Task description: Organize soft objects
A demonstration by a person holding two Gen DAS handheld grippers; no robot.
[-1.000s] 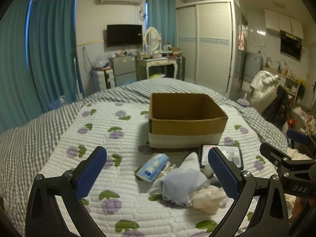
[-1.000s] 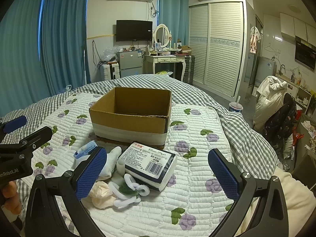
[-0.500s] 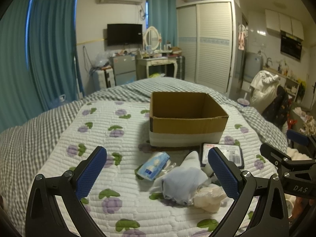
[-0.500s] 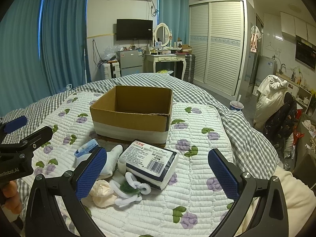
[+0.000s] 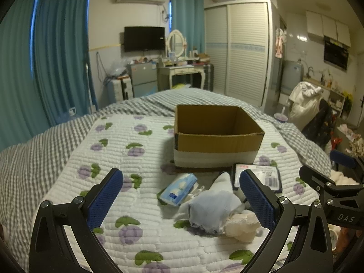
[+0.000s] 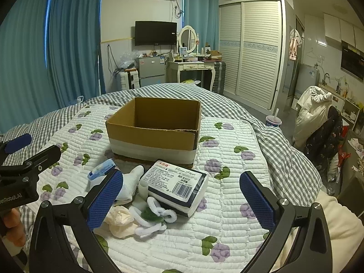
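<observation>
Open brown cardboard box with a white band around its base (image 5: pixel 218 136) sits on the white quilted bedspread printed with purple flowers (image 5: pixel 113 150), nothing visible inside from either wrist view. Soft items lie in a loose heap on the quilt just in front of the box: a small blue-and-white tissue packet (image 5: pixel 178 188) to the left, a white sock (image 6: pixel 129 185) beside it, a crumpled pale-blue cloth (image 5: pixel 213 211) over the sock, a cream-coloured bundle of fabric (image 6: pixel 119 219) nearest the person, a white fuzzy chain with a green piece in it (image 6: pixel 152 218), and a large wrapped pack of tissue paper with a barcode label (image 6: pixel 177 183) to the right, close to the box front. Left gripper (image 5: pixel 180 201) hovers above the heap with blue-padded fingers spread wide, holding nothing. Right gripper (image 6: pixel 180 201) also hovers, jaws wide apart and empty, the tissue paper pack and fuzzy chain framed between them. Grey-and-white checked bedding (image 6: pixel 284 150) lies under the quilt.
</observation>
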